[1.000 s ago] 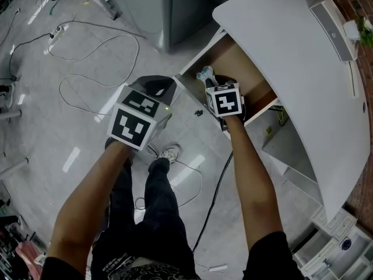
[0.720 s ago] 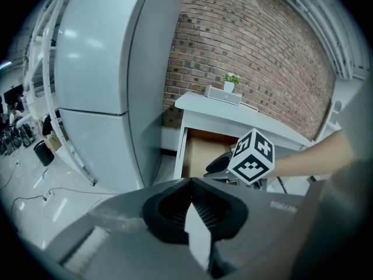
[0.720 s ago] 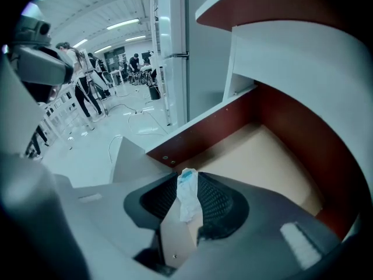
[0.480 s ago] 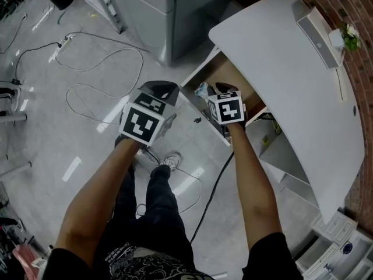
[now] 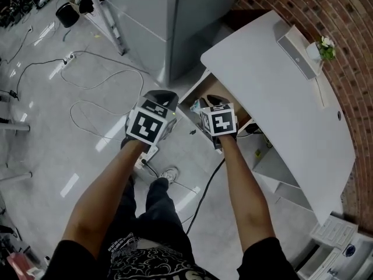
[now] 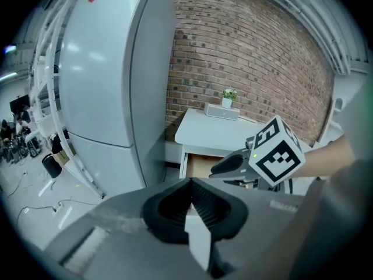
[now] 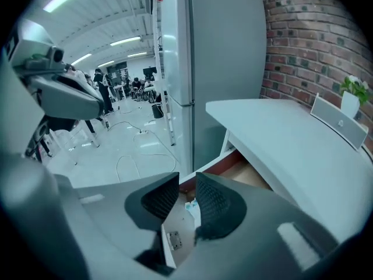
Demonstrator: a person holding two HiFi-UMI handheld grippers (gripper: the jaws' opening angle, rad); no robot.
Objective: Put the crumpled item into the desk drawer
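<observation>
The desk drawer (image 5: 205,86) stands pulled out under the white desk (image 5: 274,80). A pale blue-white crumpled item (image 7: 190,206) lies inside it near the front wall, also seen as the crumpled item (image 5: 197,104) in the head view. My right gripper (image 5: 211,100) hovers over the drawer's front. In the right gripper view, my right gripper (image 7: 186,182) has its jaws closing with a gap left; nothing is between them and the item shows beyond. My left gripper (image 5: 162,95) hangs left of the drawer. The left gripper view shows my left gripper (image 6: 191,182) shut and empty.
A tall grey cabinet (image 5: 169,22) stands left of the desk. On the desk's far edge sit a white bar-shaped box (image 5: 294,54) and a small plant (image 5: 325,46). Cables (image 5: 99,74) loop over the floor at left. A brick wall (image 6: 250,57) backs the desk.
The right gripper has drawn back slightly from over the drawer, and the crumpled item stays in the drawer. The left gripper has come closer to the right one.
</observation>
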